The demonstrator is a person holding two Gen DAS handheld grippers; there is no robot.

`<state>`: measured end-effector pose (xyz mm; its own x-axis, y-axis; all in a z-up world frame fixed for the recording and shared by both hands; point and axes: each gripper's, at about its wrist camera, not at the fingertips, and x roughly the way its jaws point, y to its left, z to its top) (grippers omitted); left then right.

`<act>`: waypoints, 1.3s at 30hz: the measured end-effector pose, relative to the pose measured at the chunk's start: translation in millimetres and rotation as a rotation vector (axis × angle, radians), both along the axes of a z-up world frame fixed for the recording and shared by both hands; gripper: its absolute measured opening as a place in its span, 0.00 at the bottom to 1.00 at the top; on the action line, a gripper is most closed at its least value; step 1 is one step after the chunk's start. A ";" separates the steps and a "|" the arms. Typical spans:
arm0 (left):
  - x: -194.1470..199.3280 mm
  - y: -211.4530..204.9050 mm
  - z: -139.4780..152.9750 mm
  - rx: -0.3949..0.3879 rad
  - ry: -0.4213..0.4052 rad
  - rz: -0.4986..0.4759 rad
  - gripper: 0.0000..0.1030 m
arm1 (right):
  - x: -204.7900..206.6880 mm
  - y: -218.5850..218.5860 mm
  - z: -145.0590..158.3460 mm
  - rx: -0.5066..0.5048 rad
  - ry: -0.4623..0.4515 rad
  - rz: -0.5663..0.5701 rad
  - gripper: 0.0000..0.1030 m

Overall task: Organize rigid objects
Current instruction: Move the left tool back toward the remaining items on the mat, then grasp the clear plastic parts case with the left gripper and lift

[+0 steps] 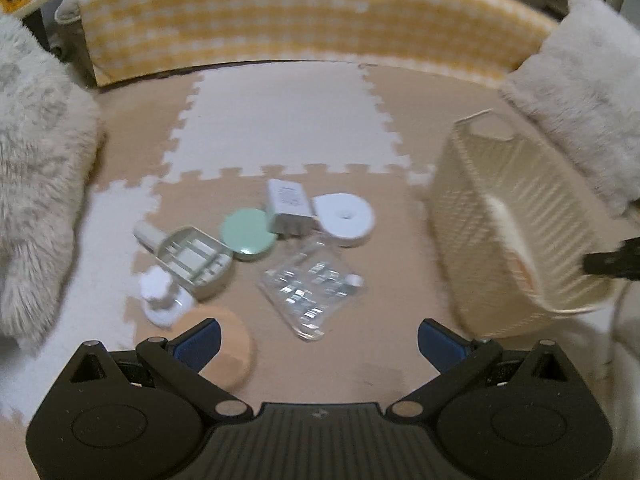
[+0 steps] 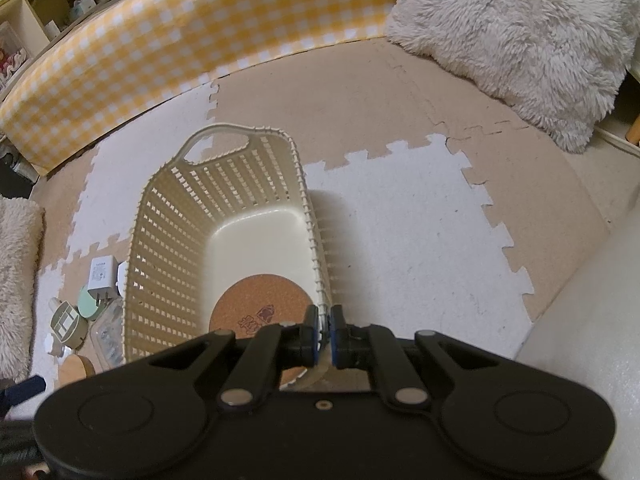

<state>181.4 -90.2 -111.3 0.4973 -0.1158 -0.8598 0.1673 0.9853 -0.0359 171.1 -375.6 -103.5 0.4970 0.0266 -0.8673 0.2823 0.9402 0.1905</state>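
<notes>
Right tool clamped on basket rim, steadying it. Left tool jaws apart, empty. Next, probably: grab the clear case.

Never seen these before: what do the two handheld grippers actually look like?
Both are matte black plastic. The left gripper and right gripper each have two rounded lobes with circular discs, angled link bars on silver pivot pins, and blue-padded jaws. The left has a ribbed centre plate. No cables or sleeves show.
</notes>
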 end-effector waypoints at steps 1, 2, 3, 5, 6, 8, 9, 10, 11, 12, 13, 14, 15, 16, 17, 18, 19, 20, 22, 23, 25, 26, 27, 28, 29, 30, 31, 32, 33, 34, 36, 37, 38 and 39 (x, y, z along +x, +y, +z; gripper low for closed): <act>4.3 1.8 -2.8 0.011 -0.010 -0.017 1.00 | 0.0 0.0 0.0 0.000 0.000 0.001 0.06; 7.3 4.1 -5.4 0.014 -0.019 -0.036 1.00 | 0.0 -0.2 -0.1 -0.001 0.000 0.001 0.06; 11.6 5.8 -7.7 0.010 -0.027 -0.059 1.00 | 0.0 -0.3 -0.3 0.000 0.000 0.001 0.06; 21.5 7.1 -12.9 0.008 -0.022 -0.095 1.00 | -0.1 -0.5 -0.3 0.001 0.000 0.000 0.06; 25.4 5.8 -15.2 0.025 -0.020 -0.097 1.00 | -0.1 -0.2 -0.3 0.000 -0.001 0.001 0.06; 33.0 3.9 -20.7 0.060 -0.044 -0.122 1.00 | -0.1 -0.2 -0.3 0.001 0.000 0.001 0.06; 35.8 1.8 -23.1 0.079 -0.048 -0.143 1.00 | -0.2 -0.3 -0.3 0.000 0.000 0.001 0.06; 38.8 0.0 -26.0 0.098 -0.053 -0.171 1.00 | -0.2 -0.3 -0.3 0.000 -0.001 0.000 0.06; 41.1 -0.3 -28.6 0.104 -0.061 -0.202 1.00 | -0.2 -0.3 -0.2 0.000 -0.001 0.001 0.06; 43.1 0.3 -30.8 0.094 -0.068 -0.243 1.00 | -0.2 -0.4 -0.4 0.000 -0.001 0.002 0.06; 45.6 1.5 -33.0 0.076 -0.066 -0.275 1.00 | -0.2 -0.5 -0.3 0.000 -0.001 0.001 0.07; 47.7 3.6 -34.3 0.058 -0.062 -0.297 1.00 | -0.2 -0.7 -0.3 0.001 -0.001 0.002 0.07; 50.1 5.9 -35.1 0.037 -0.061 -0.311 1.00 | -0.2 -0.4 -0.4 0.003 -0.001 0.002 0.08; 52.1 8.2 -36.5 0.019 -0.060 -0.320 1.00 | -0.1 -0.3 -0.5 0.005 -0.002 0.003 0.08; 54.3 10.1 -37.8 -0.001 -0.056 -0.334 1.00 | -0.1 0.2 -0.5 0.006 -0.003 0.005 0.09; 55.9 10.1 -38.9 -0.019 -0.048 -0.350 1.00 | 0.1 0.5 -0.5 0.006 -0.004 0.007 0.09; 57.8 9.9 -40.7 -0.037 -0.038 -0.368 1.00 | 0.3 0.8 -0.5 0.007 -0.003 0.007 0.09; 59.6 10.3 -42.7 -0.058 -0.024 -0.390 1.00 | 0.4 0.7 -0.6 0.007 -0.003 0.008 0.09; 62.4 11.0 -47.7 -0.090 0.004 -0.409 1.00 | 0.4 0.5 -0.6 0.007 -0.003 0.008 0.09; 64.1 11.6 -50.8 -0.108 0.024 -0.409 1.00 | 0.5 0.5 -0.6 0.007 -0.003 0.009 0.09; 65.5 11.3 -55.8 -0.105 0.039 -0.404 1.00 | 0.4 0.5 -0.5 0.007 -0.003 0.008 0.09; 66.1 10.8 -57.7 -0.094 0.043 -0.405 1.00 | 0.6 0.7 -0.6 0.008 -0.003 0.007 0.09; 66.4 10.9 -59.5 -0.092 0.047 -0.404 1.00 | 0.3 0.5 -0.5 0.007 -0.004 0.008 0.09; 66.7 11.8 -60.5 -0.095 0.050 -0.404 1.00 | 0.4 0.5 -0.5 0.006 -0.003 0.008 0.10; 66.2 12.2 -61.4 -0.102 0.057 -0.406 1.00 | 0.3 0.4 -0.5 0.006 -0.003 0.008 0.10; 65.8 11.7 -62.5 -0.109 0.068 -0.411 1.00 | 0.4 0.8 -0.4 0.005 -0.003 0.009 0.10; 65.3 10.8 -62.4 -0.110 0.076 -0.420 1.00 | 0.4 1.1 -0.4 0.006 -0.004 0.009 0.10; 64.8 9.8 -61.7 -0.113 0.090 -0.432 1.00 | 0.4 1.2 -0.3 0.006 -0.004 0.010 0.10; 63.8 8.8 -60.5 -0.127 0.112 -0.444 1.00 | 0.4 1.2 -0.3 0.006 -0.003 0.009 0.10; 62.9 8.5 -59.9 -0.150 0.137 -0.456 1.00 | 0.4 1.3 -0.3 0.007 -0.004 0.009 0.10; 59.4 5.3 -56.9 -0.185 0.166 -0.481 1.00 | 0.5 1.9 -0.1 0.006 -0.004 0.009 0.10; 57.7 2.5 -55.5 -0.183 0.164 -0.485 1.00 | 0.5 1.8 -0.1 0.006 -0.004 0.010 0.10; 57.1 -0.7 -55.1 -0.169 0.156 -0.480 0.99 | 0.7 2.2 -0.1 0.006 -0.003 0.010 0.10; 56.4 -3.2 -54.8 -0.152 0.142 -0.471 0.98 | 0.5 1.8 -0.1 0.006 -0.003 0.009 0.10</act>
